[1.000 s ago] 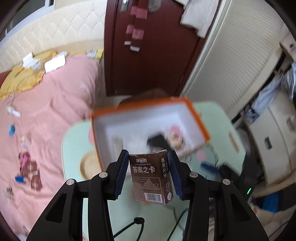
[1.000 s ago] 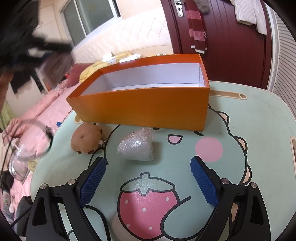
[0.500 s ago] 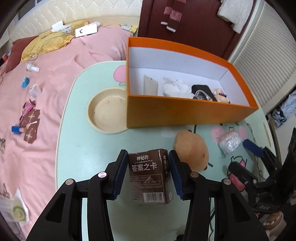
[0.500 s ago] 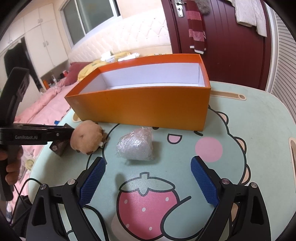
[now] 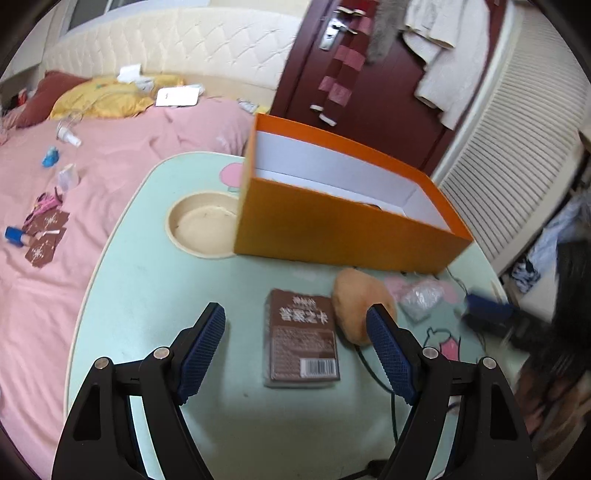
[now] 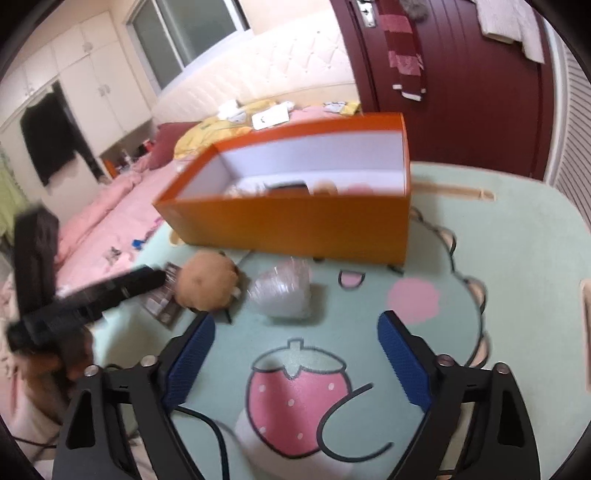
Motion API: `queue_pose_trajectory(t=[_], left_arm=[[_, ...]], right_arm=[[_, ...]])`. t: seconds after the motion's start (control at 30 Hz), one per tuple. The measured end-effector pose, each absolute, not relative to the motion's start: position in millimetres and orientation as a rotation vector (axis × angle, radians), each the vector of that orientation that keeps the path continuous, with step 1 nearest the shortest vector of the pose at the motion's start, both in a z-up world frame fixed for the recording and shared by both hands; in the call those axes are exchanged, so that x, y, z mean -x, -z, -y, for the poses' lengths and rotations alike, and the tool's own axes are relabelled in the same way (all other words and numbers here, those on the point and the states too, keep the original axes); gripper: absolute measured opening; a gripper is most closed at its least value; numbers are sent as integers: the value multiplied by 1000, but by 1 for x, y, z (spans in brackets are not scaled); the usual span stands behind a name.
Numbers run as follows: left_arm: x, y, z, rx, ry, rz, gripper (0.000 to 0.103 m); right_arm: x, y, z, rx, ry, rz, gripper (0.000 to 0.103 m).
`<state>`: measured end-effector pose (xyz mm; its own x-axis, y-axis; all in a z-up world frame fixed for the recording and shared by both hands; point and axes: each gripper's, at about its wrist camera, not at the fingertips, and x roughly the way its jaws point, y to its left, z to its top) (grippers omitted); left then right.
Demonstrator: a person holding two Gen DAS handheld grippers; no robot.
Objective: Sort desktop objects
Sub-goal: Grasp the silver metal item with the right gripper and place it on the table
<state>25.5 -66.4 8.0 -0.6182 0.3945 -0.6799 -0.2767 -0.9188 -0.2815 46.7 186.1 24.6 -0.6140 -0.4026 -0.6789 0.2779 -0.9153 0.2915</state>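
Both jaw pairs spread wide, empty. Next: centre right gripper over plastic-wrapped bundle before orange box, squeeze gently, avoid plush ball.

Bedroom around a small green table

A pink bed lies beside the table, strewn with small items, with a yellow pillow and a white card near its padded cream headboard. A dark red door carries a striped scarf and a pale towel. White cupboards and a hanging black garment stand by the window.
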Motion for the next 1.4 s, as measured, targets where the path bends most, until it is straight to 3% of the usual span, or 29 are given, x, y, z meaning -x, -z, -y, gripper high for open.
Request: queue_pose_trajectory(t=[0.2, 0.27, 0.37, 0.57, 0.67, 0.73, 0.93, 1.07, 1.27, 1.4], left_arm=[[-26, -3, 58, 1115, -2542, 121, 80], [-27, -3, 58, 1110, -2547, 114, 80], [-29, -2, 57, 1102, -2554, 104, 81], [-32, -1, 56, 1085, -2568, 85, 81], [-32, 0, 57, 1083, -2564, 96, 81], [-32, 0, 58, 1082, -2561, 103, 81], [-32, 0, 56, 1080, -2563, 104, 81], [-30, 2, 50, 1081, -2568, 114, 81], [-31, 2, 46, 1079, -2571, 121, 81], [-31, 1, 47, 1075, -2571, 137, 81]], right_arm=[[12, -89, -165, -1155, 2399, 130, 86], [38, -97, -147, -1227, 2350, 73, 80], [74, -86, -114, -1410, 2222, 35, 68], [107, -55, -86, -1665, 2075, 21, 60], [120, -42, -79, -1762, 2021, 8, 36], [126, -37, -76, -1825, 1955, 16, 27], [134, -38, -80, -1859, 1892, 115, 27], [126, -58, -92, -1730, 1969, 197, 27], [77, -95, -131, -1484, 2072, 300, 27], [36, -75, -145, -1455, 2069, 354, 27]])
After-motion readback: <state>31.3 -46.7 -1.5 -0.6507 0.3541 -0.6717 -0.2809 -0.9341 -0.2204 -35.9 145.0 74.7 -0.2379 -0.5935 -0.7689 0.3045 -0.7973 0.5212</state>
